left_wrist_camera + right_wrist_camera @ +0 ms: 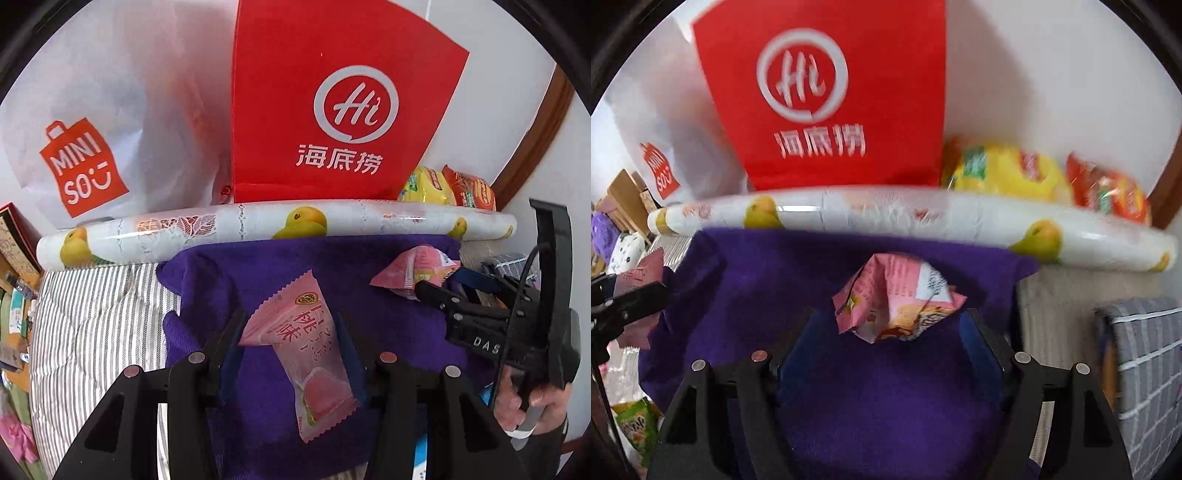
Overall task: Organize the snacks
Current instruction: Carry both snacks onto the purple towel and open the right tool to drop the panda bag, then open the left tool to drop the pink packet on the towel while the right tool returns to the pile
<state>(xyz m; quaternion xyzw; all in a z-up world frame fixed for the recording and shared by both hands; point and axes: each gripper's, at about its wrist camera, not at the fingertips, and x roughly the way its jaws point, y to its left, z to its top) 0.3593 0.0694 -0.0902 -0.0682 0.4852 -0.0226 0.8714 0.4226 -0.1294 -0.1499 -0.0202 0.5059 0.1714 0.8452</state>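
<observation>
I'm pinching a pink snack (295, 354) in the left hand-held gripper (291, 332). The right hand-held gripper (890, 328) is hanging spread around a crumpled pack (897, 299) on the purple cloth (886, 398). Sorting's barely begun; bags (827, 92) waiting behind.

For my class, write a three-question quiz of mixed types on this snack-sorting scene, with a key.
1. True or false: the left hand-held gripper holds a pink packet.
2. What lies between the right hand-held gripper's open jaws? A. crumpled pink packet B. yellow bag C. nothing
3. Fill in: the packets are over a ____ cloth.

Key: 1 true; 2 A; 3 purple
</observation>
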